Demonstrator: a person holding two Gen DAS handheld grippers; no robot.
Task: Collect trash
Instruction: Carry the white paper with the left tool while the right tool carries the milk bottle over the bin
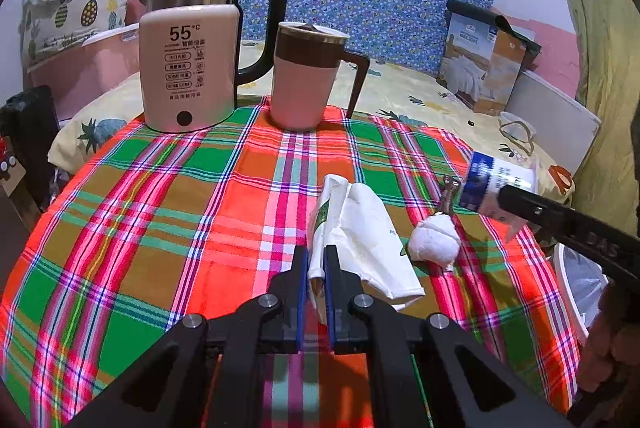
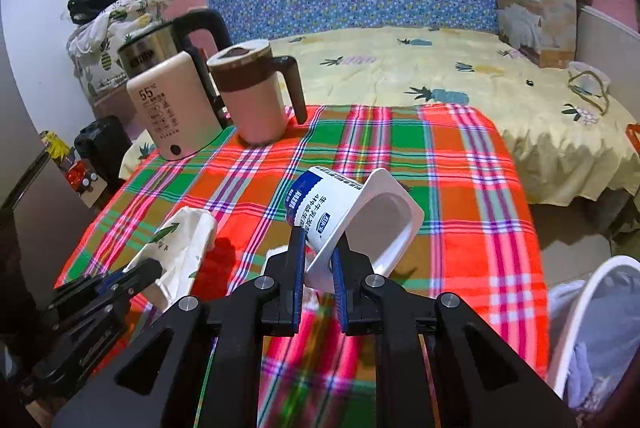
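A small table under an orange, green and pink plaid cloth (image 1: 160, 188) stands against a bed with a yellow pineapple-print sheet (image 2: 420, 68). At the table's far left sit a cream and steel electric kettle with a black handle (image 1: 188, 68) and, just beside it, a pink and brown lidded mug (image 1: 308, 76). Nearer the middle lies a crumpled white paper bag with green print (image 1: 360, 228); the left gripper (image 1: 316, 260) is pressed together on the bag's near edge, which sits between its blue pads. Just right of the bag lies a wadded white tissue ball (image 1: 434, 240). Further right, the right gripper (image 2: 318, 248) pinches the wall of an empty white and blue yoghurt cup (image 2: 352, 220), tilted with its mouth facing right, lifted off the cloth. At the far right edge stands a white-rimmed bin (image 2: 580, 308).
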